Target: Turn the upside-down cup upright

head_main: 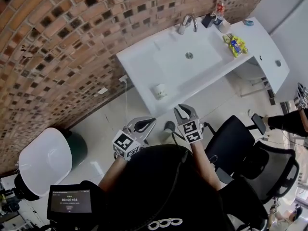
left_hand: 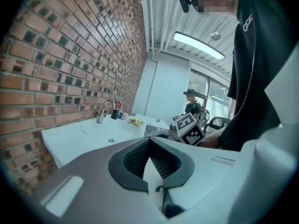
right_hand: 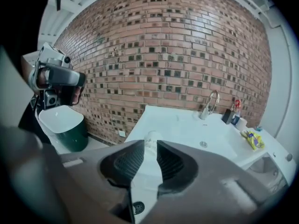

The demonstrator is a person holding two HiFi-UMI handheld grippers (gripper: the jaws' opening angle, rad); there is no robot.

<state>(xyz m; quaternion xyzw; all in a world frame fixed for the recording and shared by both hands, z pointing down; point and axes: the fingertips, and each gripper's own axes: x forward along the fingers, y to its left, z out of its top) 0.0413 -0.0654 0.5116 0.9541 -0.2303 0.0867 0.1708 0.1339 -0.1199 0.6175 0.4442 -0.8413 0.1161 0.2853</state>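
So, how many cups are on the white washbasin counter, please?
1 for certain: the small white cup at its near-left corner; a white item by the chrome tap may be another.

The cup (head_main: 160,91) sits on the counter (head_main: 137,60), before the basin (head_main: 204,49).

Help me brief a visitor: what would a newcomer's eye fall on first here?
A brick wall fills the head view's left and top, with a long white sink against it. A small white cup stands alone near the sink's front edge. Short of it, the person holds the left tool and the right tool, the right one's jaws apart.
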